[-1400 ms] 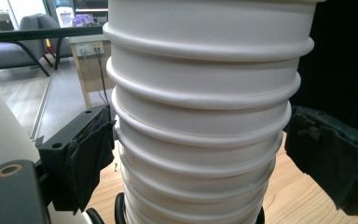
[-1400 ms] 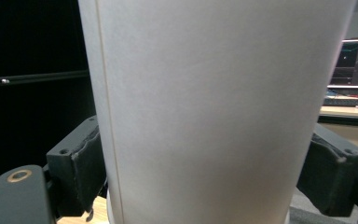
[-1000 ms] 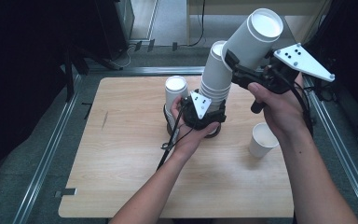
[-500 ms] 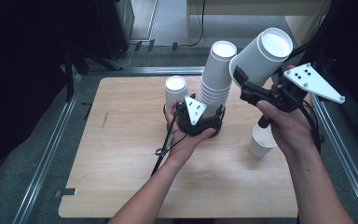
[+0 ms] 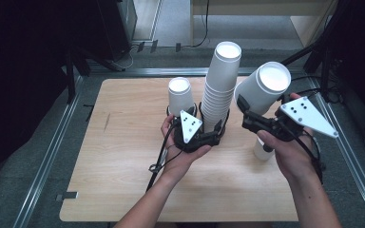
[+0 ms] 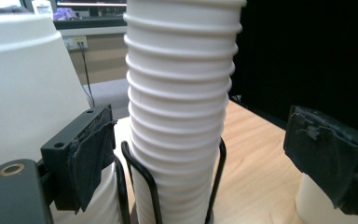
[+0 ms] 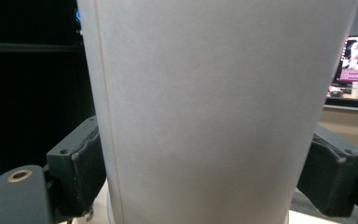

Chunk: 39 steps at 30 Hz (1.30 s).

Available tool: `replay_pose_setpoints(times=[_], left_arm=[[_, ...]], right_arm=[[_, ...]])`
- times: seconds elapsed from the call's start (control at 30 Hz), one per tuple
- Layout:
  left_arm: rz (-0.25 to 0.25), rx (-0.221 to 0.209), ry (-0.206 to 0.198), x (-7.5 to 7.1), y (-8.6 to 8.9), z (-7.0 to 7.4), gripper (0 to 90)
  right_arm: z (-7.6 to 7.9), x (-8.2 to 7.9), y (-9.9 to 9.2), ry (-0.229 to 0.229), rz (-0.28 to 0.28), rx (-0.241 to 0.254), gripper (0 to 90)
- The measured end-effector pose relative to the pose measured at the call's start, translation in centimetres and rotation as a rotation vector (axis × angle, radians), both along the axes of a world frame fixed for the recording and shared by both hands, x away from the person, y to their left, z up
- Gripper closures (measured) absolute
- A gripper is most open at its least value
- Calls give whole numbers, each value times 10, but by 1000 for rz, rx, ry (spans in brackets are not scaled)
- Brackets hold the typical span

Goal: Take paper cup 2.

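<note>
On the wooden table [image 5: 123,190], seen from the high view, we hold a set of tongs in each hand. Our right tongs [image 5: 247,116] pinch a single white paper cup [image 5: 264,88], lifted off the table and tilted, its white flat end turned up toward the camera. In the right gripper view the cup's [image 7: 214,112] wall sits between both black pads [image 7: 81,163], which press on it from either side.

Our left tongs [image 5: 209,135] sit at the base of a tall stack of upside-down white cups [image 5: 222,85], which stands upright near the middle of the table. In the left gripper view the ribbed stack [image 6: 179,112] rises inside a black wire holder [image 6: 140,186]. The jaws stand spread on either side; the left pad [image 6: 91,156] is just beside the stack and the right pad is apart from it, so nothing is pinched.

Another upside-down white cup [image 5: 179,95] stands on the table just left of the stack. One more white cup [image 5: 262,149] stands on the table below our right hand [image 5: 292,152], partly hidden by it.
</note>
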<state>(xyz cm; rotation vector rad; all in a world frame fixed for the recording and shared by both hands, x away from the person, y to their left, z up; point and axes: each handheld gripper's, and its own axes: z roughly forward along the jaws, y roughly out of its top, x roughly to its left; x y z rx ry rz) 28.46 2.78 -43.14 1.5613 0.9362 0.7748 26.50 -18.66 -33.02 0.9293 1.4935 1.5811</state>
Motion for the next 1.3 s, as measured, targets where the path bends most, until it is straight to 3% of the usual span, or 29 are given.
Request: replay_pose_setpoints(times=[0.1, 0.3, 0.57, 0.7, 0.87, 1.1, 1.3], left_arm=[[-3, 2, 7, -5, 1, -4, 91], [-5, 6, 25, -17, 10, -10, 91], [-12, 14, 17, -36, 20, -12, 92], [-30, 22, 32, -45, 24, -16, 91], [-26, -1, 35, -57, 31, -23, 92], [-25, -6, 62, -65, 41, -30, 91], [-48, -5, 59, -70, 45, -31, 92]], right_arm=[[-14, -4, 5, 10, -9, -23, 139], [-27, -11, 8, 7, -17, -39, 139], [-53, -24, 16, -9, -25, -110, 139], [-62, -28, 18, -8, -26, -125, 139], [-78, -32, 20, 10, -22, -139, 139], [-95, -34, 22, 23, -6, -148, 139], [-108, -37, 25, 1, -28, -236, 139]])
